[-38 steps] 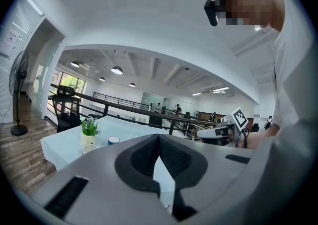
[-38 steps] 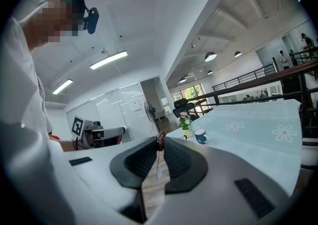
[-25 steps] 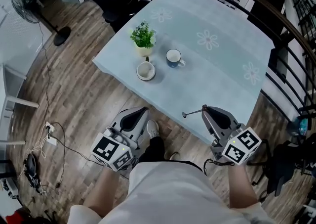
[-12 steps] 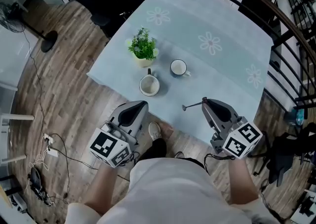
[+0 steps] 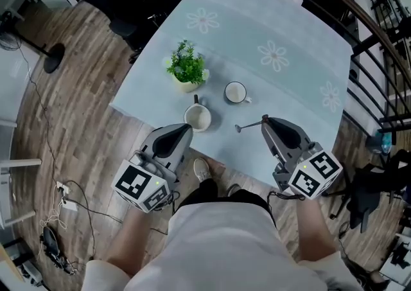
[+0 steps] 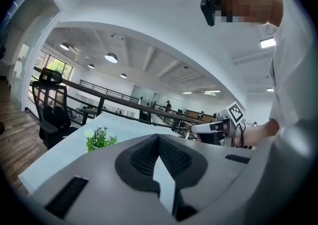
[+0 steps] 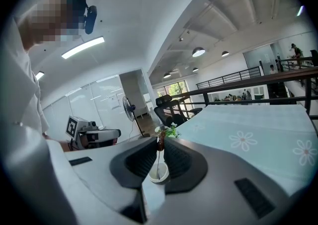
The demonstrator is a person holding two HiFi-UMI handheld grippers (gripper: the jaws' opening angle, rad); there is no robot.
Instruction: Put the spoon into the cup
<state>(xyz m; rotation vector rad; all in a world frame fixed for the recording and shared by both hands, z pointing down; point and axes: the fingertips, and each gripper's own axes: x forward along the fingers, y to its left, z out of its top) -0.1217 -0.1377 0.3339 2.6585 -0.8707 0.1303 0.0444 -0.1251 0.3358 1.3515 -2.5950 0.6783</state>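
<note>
Clamping the spoon [image 5: 248, 126] by its handle in the right gripper [image 5: 263, 121], bowl end pointing left above the table [image 5: 289, 84], near the cup [image 5: 198, 117]. Beyond, a second cup [image 5: 236, 92] and potted plant [image 5: 188, 68]. Keeping left gripper [image 5: 187, 128] pressed together on nothing.

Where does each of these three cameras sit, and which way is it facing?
Head view: on the person's head, looking steeply down at the table and plant; shows forearms, left gripper, right gripper.
Left gripper view: on that gripper, looking along its shut, empty jaws across the table; right gripper and hand show at right.
Right gripper view: on that gripper, looking along jaws clamping the spoon towards a cup; left gripper shows at left.
Shared: both gripper views show the plant and the opposite gripper.
</note>
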